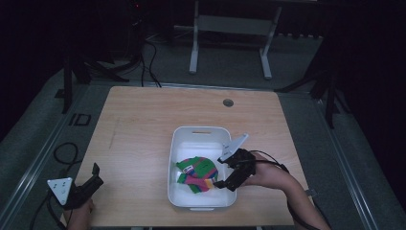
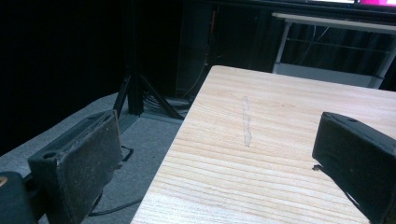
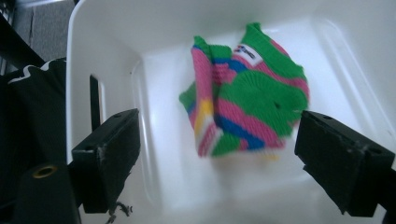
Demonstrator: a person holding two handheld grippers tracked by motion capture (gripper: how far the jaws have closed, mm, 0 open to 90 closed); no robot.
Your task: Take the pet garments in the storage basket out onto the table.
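With both tongs spread, right tongs (image 1: pixel 225 171) over the white tub (image 1: pixel 180 139) near the tabletop's front edge, the soft, light knitted cloth (image 1: pixel 197 174) inside is best pinched at a raised fold.

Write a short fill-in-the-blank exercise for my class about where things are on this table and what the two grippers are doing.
1. The striped knitted cloth lies inside the white ____.
2. The right gripper hangs over it with jaws ____.
3. The left gripper sits at the table's near-left ____.

Missing words: bin; open; corner
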